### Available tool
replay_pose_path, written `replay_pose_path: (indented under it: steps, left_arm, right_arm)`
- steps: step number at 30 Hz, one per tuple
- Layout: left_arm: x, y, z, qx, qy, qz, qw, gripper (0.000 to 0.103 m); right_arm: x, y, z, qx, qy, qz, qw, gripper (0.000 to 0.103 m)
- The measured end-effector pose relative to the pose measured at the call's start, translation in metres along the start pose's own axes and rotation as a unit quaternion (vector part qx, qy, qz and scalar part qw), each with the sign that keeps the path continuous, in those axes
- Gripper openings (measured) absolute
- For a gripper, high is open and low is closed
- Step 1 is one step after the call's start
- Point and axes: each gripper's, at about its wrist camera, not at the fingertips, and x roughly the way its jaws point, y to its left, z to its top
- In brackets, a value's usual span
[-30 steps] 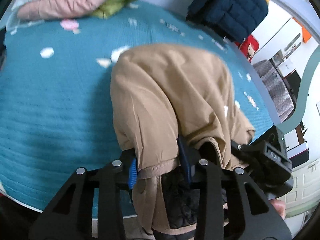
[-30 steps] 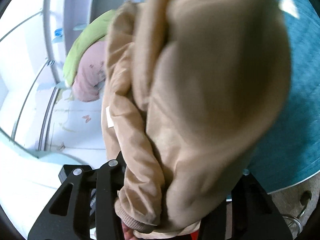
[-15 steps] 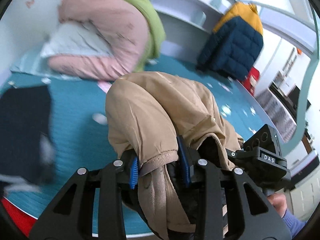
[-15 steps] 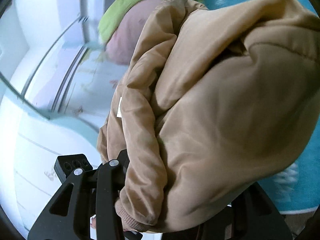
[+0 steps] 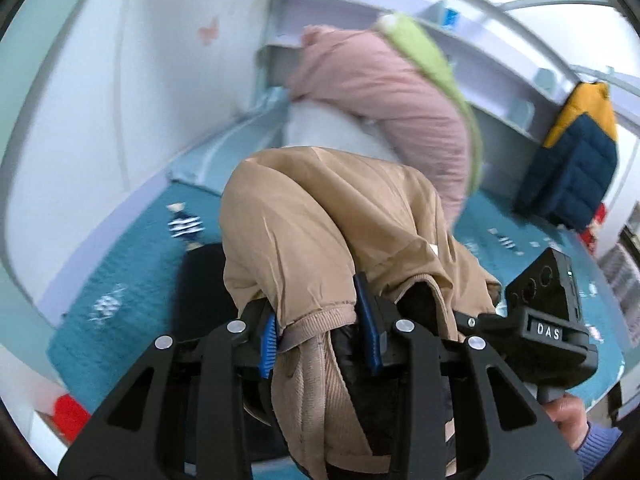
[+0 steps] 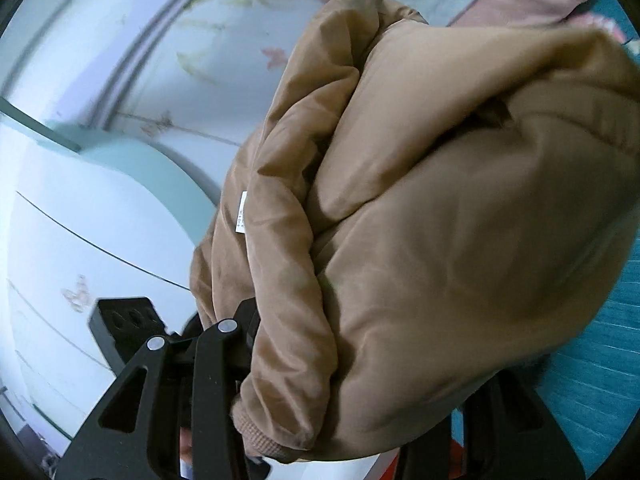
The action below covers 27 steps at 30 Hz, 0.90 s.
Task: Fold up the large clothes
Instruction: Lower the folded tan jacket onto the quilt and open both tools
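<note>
A bundled tan padded jacket (image 5: 320, 220) with a dark lining is held up above the teal bed cover (image 5: 132, 280). My left gripper (image 5: 320, 336) is shut on its ribbed hem, blue pads (image 5: 267, 338) on both sides of the fabric. In the right wrist view the same jacket (image 6: 440, 200) fills most of the frame and drapes over my right gripper (image 6: 340, 380). The right fingertips are hidden under the cloth, which is bunched between the black fingers (image 6: 208, 380).
A pink quilted coat (image 5: 392, 92) with a green garment (image 5: 432, 60) lies on a white pillow at the bed's head. A navy and yellow jacket (image 5: 576, 152) leans on the grey shelf. A black garment (image 5: 200, 280) lies on the cover below the tan jacket. The white wall (image 6: 100, 220) is at left.
Both grippers have swung with the tan jacket toward the bed's head and left side. The pink coat and wall now fill the background. The grips are unchanged.
</note>
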Motion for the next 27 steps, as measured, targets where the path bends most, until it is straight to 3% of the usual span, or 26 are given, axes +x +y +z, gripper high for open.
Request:
replay_pose_path:
  steps: [4,6,9,12,15,19,20,24,27]
  left_arm:
    - [0.035,0.051,-0.029,-0.020,0.048,0.035,0.9980,0.033]
    - [0.044,0.063,-0.046,-0.021,0.056,0.044,0.9972,0.034]
    - [0.044,0.071,-0.065,-0.039,0.045,0.036,0.9976,0.050]
    - [0.043,0.068,-0.075,-0.036,0.042,0.047,0.9974,0.068]
    - [0.040,0.061,-0.079,-0.025,0.040,0.060,0.9971,0.078]
    - [0.031,0.055,-0.082,-0.022,0.041,0.061,0.9970,0.082]
    - [0.029,0.053,-0.084,-0.023,0.041,0.060,0.9971,0.083]
    - [0.017,0.044,-0.090,-0.024,0.041,0.064,0.9968,0.088]
    - [0.009,0.043,-0.094,-0.037,0.041,0.072,0.9959,0.089]
  right_arm:
    - [0.030,-0.028,-0.003,-0.002,0.024,-0.090,0.996,0.047]
    - [0.031,-0.044,-0.014,0.002,0.028,-0.140,0.990,0.060]
    - [0.012,-0.059,-0.027,0.014,0.011,-0.147,0.989,0.061]
    - [0.006,-0.048,-0.014,0.016,-0.023,-0.168,0.985,0.066]
    - [-0.023,-0.036,-0.014,-0.006,-0.074,-0.231,0.970,0.083]
    - [-0.050,-0.041,-0.016,-0.017,-0.084,-0.287,0.954,0.085]
    - [-0.069,-0.050,-0.021,-0.015,-0.089,-0.290,0.953,0.085]
    - [-0.074,-0.052,-0.015,0.000,-0.089,-0.300,0.950,0.085]
    - [-0.048,-0.037,-0.015,0.003,-0.089,-0.284,0.955,0.086]
